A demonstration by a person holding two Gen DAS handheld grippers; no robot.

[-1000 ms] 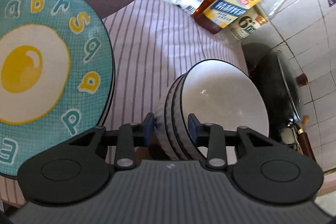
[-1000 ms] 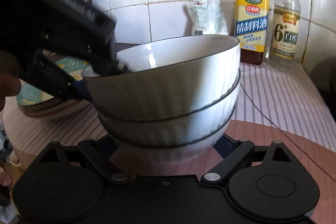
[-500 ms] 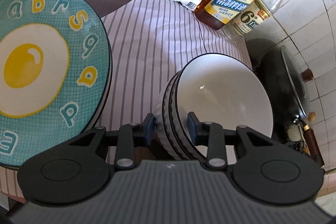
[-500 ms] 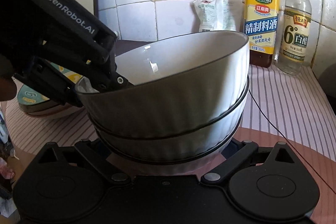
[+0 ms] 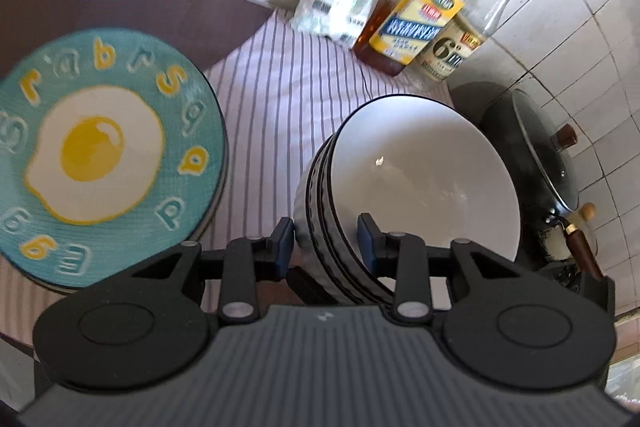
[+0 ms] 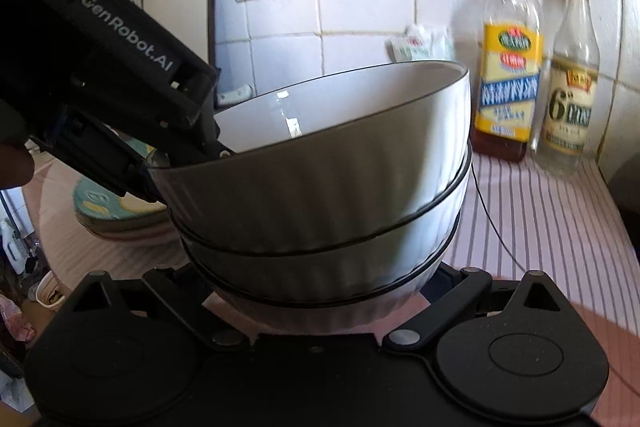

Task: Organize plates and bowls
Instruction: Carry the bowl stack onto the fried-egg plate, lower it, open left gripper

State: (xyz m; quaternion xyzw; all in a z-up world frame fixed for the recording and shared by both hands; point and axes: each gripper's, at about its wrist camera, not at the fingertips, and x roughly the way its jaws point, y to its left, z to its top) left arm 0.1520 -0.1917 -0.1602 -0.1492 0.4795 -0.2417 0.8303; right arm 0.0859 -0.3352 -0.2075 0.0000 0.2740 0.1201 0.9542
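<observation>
Bowls (image 5: 424,179) in left claw (image 5: 326,237), plate (image 5: 100,163) well apart.

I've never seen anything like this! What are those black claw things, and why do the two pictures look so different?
A person holds a grabber tool in each hand, and each tool carries a camera. The left one looks down: the left gripper pinches the rims of the stacked white bowls, beside a fried-egg plate on a striped cloth. The right one looks from the side: the right gripper has its fingers on either side of the bottom of the same bowls. Two bottles stand by the tiled wall.
</observation>
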